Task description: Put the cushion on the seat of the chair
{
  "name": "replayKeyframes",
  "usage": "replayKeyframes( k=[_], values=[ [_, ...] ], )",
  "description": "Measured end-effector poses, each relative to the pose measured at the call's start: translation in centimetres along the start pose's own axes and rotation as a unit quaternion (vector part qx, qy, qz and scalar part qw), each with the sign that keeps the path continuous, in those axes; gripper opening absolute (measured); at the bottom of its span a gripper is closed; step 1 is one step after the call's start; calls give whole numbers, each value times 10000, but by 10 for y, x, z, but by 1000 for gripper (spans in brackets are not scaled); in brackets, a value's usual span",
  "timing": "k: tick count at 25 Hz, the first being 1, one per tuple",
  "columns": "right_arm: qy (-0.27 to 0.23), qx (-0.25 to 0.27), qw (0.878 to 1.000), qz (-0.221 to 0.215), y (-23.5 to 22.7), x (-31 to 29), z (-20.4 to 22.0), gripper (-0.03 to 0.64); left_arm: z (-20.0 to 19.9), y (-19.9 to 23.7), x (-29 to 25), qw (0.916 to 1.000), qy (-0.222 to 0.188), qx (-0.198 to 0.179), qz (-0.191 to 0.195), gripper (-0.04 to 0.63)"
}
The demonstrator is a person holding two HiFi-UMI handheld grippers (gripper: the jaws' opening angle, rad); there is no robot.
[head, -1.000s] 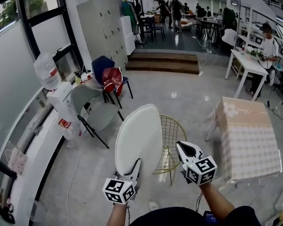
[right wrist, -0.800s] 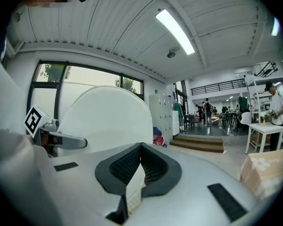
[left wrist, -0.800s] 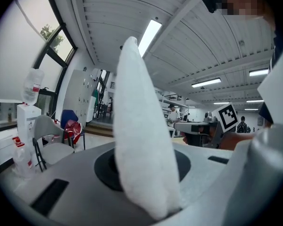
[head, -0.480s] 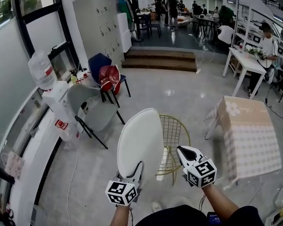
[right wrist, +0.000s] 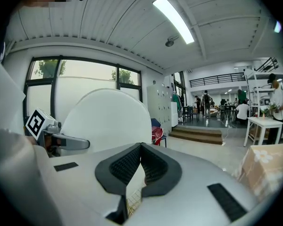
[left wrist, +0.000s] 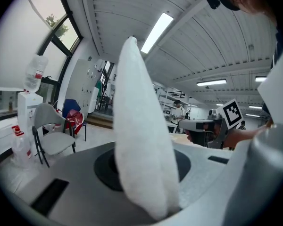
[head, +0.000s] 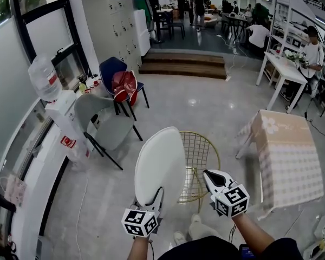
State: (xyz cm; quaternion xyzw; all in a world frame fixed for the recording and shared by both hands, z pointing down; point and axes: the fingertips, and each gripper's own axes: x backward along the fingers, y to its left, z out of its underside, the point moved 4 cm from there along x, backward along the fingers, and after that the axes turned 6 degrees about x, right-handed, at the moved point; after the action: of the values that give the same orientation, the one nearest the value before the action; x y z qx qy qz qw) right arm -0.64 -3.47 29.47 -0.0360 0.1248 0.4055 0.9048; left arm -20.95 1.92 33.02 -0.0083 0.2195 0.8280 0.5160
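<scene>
The left gripper [head: 156, 195] is clamping the lower edge of the cushion [head: 160, 164]. Its jaws are standing narrow on the white fabric and holding it upright on edge. The right gripper [head: 208, 175] is hovering just beside the cushion's right edge, with its jaws meeting at the tips and gripping nothing. Both are pointing slightly downward toward the chair [head: 204, 151], a gold wire one standing just behind the cushion. The cushion is hanging in front of it and hiding most of the seat, so whether the two are touching cannot be told. It is not lying flat on the seat.

Near the chair's right side, a table [head: 287, 161] under a checked cloth is crowding the space. Well apart to the left, a grey chair [head: 100, 121] is standing beside a water dispenser [head: 62, 115]. Behind it, a blue chair [head: 109, 69] is carrying a red bag [head: 124, 85]. Farther off, lockers [head: 111, 20] are lining the wall, steps [head: 184, 66] are leading up, and people are working at tables.
</scene>
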Motion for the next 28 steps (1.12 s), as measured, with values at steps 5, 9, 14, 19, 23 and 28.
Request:
replayKeyframes(
  k=[5, 9, 14, 19, 23, 28],
  values=[
    [62, -128, 9999, -13, -14, -16, 9, 18, 4, 10, -17, 9997, 203, -87, -86, 72],
    [141, -181, 9997, -53, -28, -25, 19, 18, 9, 14, -35, 9993, 354, 6, -108, 72],
    [192, -262, 9994, -149, -43, -30, 36, 18, 19, 18, -60, 9983, 561, -28, -137, 72],
    [446, -377, 9981, -192, -58, -39, 60, 18, 32, 21, -83, 9968, 788, 2, -155, 72],
    [625, -444, 9969, -177, -69, -44, 79, 18, 53, 21, -95, 9944, 1035, 141, -161, 72],
    [743, -649, 9951, -87, -82, -45, 102, 18, 77, 21, -107, 9904, 1373, 119, -149, 72]
  ],
)
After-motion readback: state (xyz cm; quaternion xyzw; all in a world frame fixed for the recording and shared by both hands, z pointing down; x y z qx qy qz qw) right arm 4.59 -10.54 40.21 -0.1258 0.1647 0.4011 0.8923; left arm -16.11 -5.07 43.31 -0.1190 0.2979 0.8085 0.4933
